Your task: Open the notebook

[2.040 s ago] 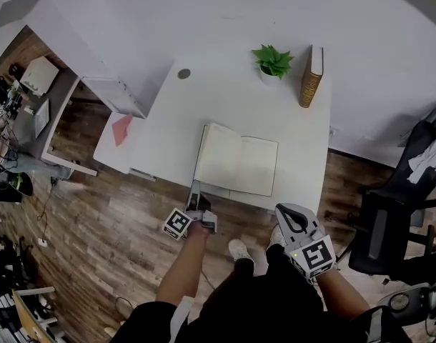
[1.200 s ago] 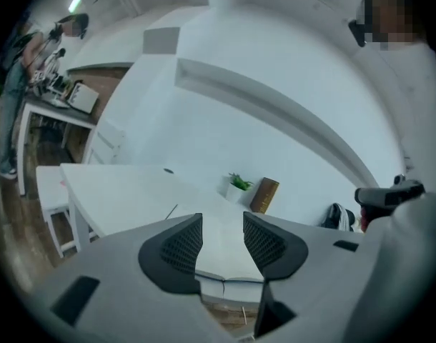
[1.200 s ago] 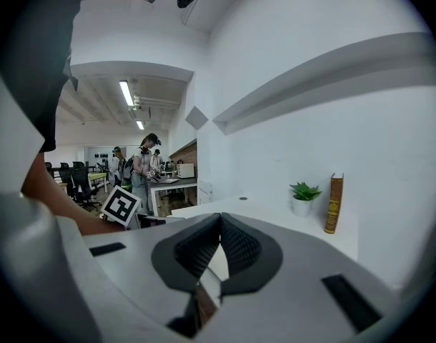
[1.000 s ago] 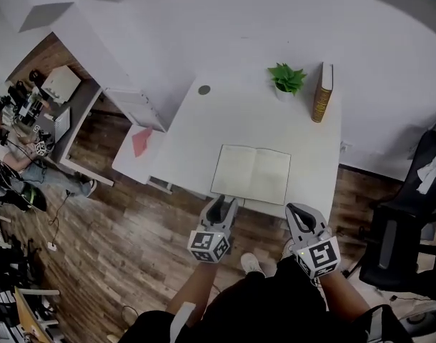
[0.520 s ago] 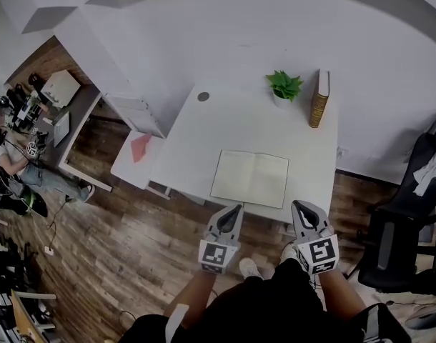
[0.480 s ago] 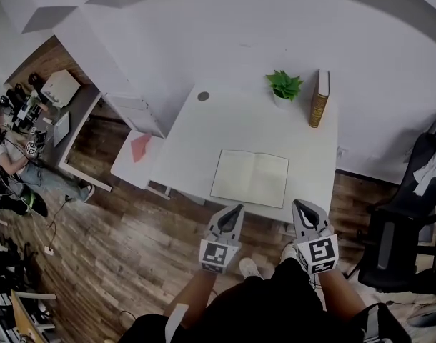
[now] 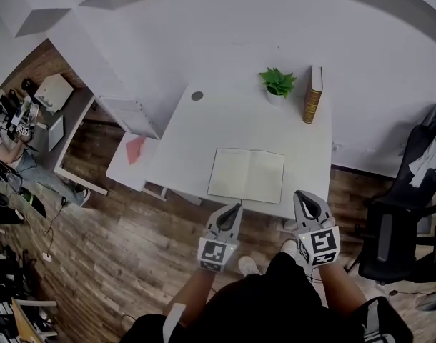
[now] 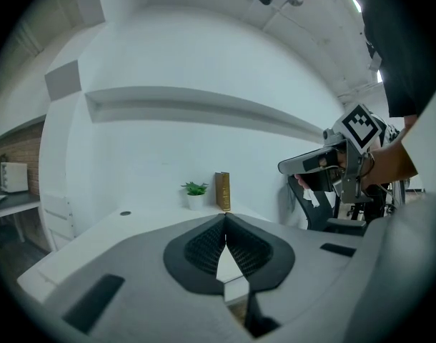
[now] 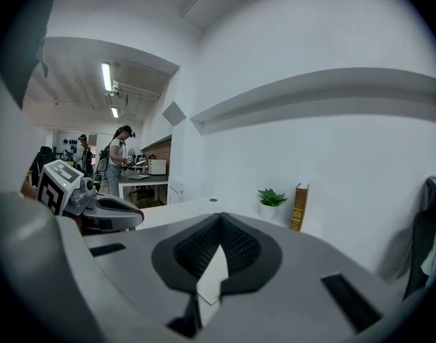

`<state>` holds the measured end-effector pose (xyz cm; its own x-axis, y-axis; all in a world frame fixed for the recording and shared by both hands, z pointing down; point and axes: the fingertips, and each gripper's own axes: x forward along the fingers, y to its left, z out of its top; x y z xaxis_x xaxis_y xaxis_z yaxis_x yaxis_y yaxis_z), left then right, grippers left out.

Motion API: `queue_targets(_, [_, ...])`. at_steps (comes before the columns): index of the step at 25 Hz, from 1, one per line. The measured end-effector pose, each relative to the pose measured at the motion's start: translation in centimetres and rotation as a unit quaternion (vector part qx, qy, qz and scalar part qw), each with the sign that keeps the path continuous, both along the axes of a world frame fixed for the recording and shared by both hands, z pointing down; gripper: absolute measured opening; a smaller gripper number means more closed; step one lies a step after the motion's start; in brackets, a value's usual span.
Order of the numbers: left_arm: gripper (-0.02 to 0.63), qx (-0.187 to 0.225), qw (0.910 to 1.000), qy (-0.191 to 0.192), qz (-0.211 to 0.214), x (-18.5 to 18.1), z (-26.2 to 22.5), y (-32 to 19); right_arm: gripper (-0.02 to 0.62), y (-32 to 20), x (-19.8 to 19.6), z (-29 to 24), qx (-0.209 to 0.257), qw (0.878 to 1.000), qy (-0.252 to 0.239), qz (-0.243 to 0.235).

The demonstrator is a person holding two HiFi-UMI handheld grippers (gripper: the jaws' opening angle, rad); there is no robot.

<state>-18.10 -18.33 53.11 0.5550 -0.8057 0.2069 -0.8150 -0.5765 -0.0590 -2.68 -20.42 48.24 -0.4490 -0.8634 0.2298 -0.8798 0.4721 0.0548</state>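
Left gripper (image 7: pixel 236 206) and right gripper (image 7: pixel 301 194), both pressed together and empty, hang clear of the near edge of the white rectangular table (image 7: pixel 232 116). The open cream-paged notebook (image 7: pixel 246 175) lies just ahead.

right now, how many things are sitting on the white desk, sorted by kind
open notebook: 1
upright book: 1
potted plant: 1
round grey disc: 1
total: 4
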Motion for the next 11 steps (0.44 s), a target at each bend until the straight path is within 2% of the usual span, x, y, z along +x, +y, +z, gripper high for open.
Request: queue_targets(11, [0.006,-0.004,0.9999,0.007,0.007,-0.23,0.71,0.64,-0.002,1.01,-0.4,-0.89,0.021,1.0,0.014,-0.001])
